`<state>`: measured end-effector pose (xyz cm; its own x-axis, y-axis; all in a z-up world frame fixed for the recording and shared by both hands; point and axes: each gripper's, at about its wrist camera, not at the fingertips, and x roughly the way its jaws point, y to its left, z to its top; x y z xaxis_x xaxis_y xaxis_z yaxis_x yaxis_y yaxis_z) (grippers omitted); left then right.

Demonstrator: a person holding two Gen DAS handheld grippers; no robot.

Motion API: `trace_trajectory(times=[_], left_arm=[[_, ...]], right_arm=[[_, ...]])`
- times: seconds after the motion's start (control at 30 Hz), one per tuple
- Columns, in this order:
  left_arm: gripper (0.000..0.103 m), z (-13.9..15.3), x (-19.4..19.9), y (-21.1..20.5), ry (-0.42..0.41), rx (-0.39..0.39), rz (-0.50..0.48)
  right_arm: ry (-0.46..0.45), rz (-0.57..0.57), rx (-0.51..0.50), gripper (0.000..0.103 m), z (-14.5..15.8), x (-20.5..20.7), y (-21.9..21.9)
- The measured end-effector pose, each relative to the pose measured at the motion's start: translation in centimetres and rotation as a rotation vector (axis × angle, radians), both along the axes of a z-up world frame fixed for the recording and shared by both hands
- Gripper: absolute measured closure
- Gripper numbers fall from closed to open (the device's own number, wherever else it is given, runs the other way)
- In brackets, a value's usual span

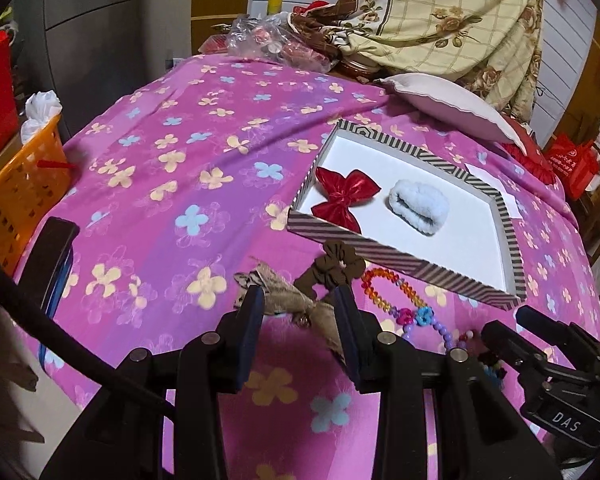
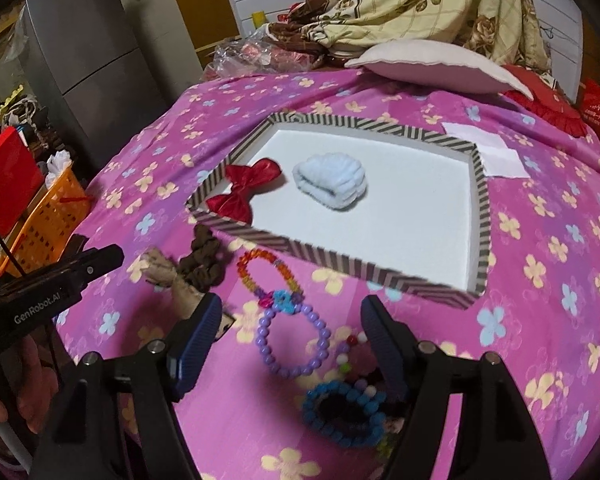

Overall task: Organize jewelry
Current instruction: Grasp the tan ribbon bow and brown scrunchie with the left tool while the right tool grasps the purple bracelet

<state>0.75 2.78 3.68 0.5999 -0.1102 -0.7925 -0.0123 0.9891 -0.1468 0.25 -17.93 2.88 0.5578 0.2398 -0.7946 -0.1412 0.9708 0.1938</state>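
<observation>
meanwhile left gripper (image 1: 300, 304) jaws straddle the tan scrunchie (image 1: 288, 296) beside striped tray (image 1: 404, 258)

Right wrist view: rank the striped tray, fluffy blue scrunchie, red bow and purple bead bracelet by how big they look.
1. Striped tray
2-4. Fluffy blue scrunchie, red bow and purple bead bracelet look alike; the bracelet lies nearer the camera, so unsure.

blue bead bracelet (image 2: 342, 416) blurred | tan bow (image 1: 296, 300) partly behind left tongs (image 1: 300, 300)

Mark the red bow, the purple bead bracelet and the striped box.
red bow (image 1: 346, 200), left wrist view, centre knot.
purple bead bracelet (image 2: 322, 330), right wrist view, right-side beads.
striped box (image 2: 332, 262), right wrist view, near wall.
</observation>
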Motion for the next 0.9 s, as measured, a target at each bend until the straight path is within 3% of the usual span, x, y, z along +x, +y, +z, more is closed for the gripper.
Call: trace_trajectory(times=[0.27,0.5,0.9], left_arm=[[0.046,0.2,-1.4,0.0,-0.014,0.007,0.004],[0.046,0.0,-2.2,0.6,-0.01,0.004,0.007],[0.046,-1.4,-2.0,5.0,0.075,-0.15,0.094]], right_arm=[[0.011,0.01,0.022,0.028,0.0,-1.1,-0.1],[-0.042,0.031,0.02,0.028,0.2,-2.6,0.1],[-0.008,0.042,0.018,0.028,-1.4,-3.4,-0.3]])
